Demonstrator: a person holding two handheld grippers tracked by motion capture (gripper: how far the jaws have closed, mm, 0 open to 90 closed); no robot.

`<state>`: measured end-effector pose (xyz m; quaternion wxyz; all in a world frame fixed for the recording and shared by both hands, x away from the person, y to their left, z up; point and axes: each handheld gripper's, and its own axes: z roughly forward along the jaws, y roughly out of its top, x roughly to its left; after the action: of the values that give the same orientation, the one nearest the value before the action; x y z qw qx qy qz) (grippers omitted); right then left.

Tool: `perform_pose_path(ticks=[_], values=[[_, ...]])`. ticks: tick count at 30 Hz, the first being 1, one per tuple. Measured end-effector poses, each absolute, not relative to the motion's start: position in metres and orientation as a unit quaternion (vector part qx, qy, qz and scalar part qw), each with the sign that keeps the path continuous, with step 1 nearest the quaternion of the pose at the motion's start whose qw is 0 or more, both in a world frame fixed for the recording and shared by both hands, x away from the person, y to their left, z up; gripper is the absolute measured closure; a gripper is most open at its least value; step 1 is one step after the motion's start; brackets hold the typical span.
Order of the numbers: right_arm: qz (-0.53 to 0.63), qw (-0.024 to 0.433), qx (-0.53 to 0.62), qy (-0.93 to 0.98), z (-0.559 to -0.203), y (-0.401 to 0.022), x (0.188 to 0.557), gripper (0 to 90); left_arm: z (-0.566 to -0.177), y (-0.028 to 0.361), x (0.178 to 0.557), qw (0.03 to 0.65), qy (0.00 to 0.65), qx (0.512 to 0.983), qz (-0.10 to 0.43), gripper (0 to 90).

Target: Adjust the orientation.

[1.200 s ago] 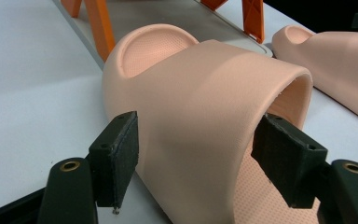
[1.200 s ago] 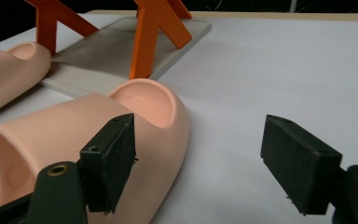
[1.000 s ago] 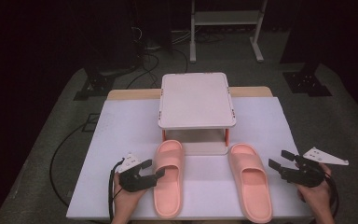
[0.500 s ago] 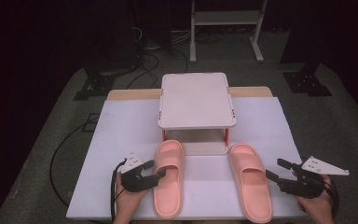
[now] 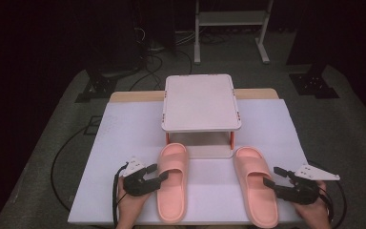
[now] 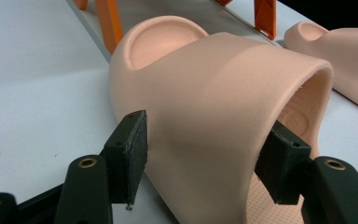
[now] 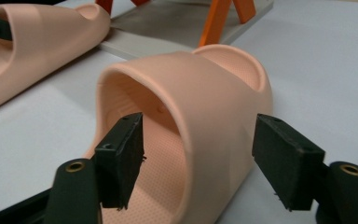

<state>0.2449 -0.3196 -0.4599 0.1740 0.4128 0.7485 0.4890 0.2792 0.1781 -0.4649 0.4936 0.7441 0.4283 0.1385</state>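
Observation:
Two pink slippers lie side by side on the white table, toes toward the stand. My left gripper [image 5: 159, 172] [image 6: 205, 158] is at the left slipper [image 5: 171, 186] [image 6: 214, 84]. Its jaws straddle the strap, one pad against the outer side, the other inside the opening. They have just been closing, and the strap is not squeezed. My right gripper [image 5: 270, 175] [image 7: 200, 154] straddles the strap of the right slipper [image 5: 255, 186] [image 7: 223, 79]. Its jaws have also been closing, with a gap at each pad.
A small white stand [image 5: 200, 102] on orange legs [image 7: 216, 21] sits just beyond the slippers' toes. The white table sheet [image 5: 124, 133] reaches to the front edge, where the person's hands come in. Cables and a metal rack stand on the dark floor behind.
The right gripper has moved left up to the right slipper and now straddles its strap. Both grippers' jaws stand narrower. The left hand has stayed in place.

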Motion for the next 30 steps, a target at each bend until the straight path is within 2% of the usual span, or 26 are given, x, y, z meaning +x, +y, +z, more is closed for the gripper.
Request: perform_pose_path(ticks=[14, 30], values=[[0.451, 0.203, 0.429, 0.756, -0.468, -0.307, 0.250, 52.4, -0.466, 0.179, 0.278, 0.487, 0.432, 0.744, 0.149, 45.1], [0.432, 0.239, 0.432, 0.755, -0.466, -0.305, 0.251, 68.7, -0.462, 0.186, 0.275, 0.504, 0.446, 0.724, 0.149, 60.2]])
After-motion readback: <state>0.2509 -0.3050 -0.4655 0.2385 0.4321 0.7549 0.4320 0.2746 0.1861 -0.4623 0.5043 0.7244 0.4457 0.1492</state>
